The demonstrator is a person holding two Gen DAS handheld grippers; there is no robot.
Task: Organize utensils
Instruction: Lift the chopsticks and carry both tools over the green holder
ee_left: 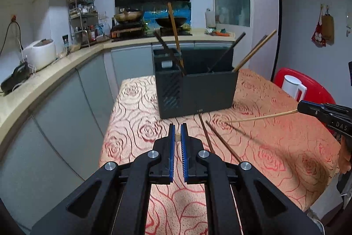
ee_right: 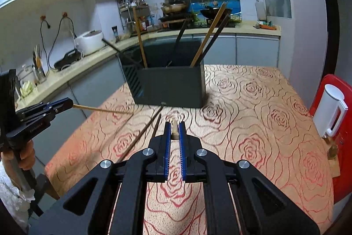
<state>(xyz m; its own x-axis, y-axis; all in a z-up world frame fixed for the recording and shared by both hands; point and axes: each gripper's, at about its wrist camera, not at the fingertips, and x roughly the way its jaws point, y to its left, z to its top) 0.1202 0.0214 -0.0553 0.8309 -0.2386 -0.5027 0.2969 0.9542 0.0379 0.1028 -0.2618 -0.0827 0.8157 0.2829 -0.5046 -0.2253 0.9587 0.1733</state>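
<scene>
My left gripper [ee_left: 177,127] is shut on a light bamboo chopstick [ee_left: 177,137], seen end-on between the blue pads. In the right wrist view that left gripper [ee_right: 70,104] holds the chopstick [ee_right: 103,110] pointing right above the table. My right gripper [ee_right: 175,125] is shut on a second light chopstick [ee_right: 175,132]. From the left it shows as the right gripper [ee_left: 301,107] with its stick [ee_left: 259,118] pointing left. A dark organizer box [ee_left: 198,89] [ee_right: 169,87] stands ahead with several chopsticks leaning in it. Two dark chopsticks [ee_left: 224,142] [ee_right: 140,136] lie on the cloth before it.
The table [ee_left: 275,147] [ee_right: 253,124] has an orange rose-patterned cloth. A white kettle [ee_left: 292,85] [ee_right: 330,111] sits on a red stool at the right edge. A kitchen counter [ee_left: 44,80] with a rice cooker runs along the left. A hand [ee_right: 26,155] grips the left tool.
</scene>
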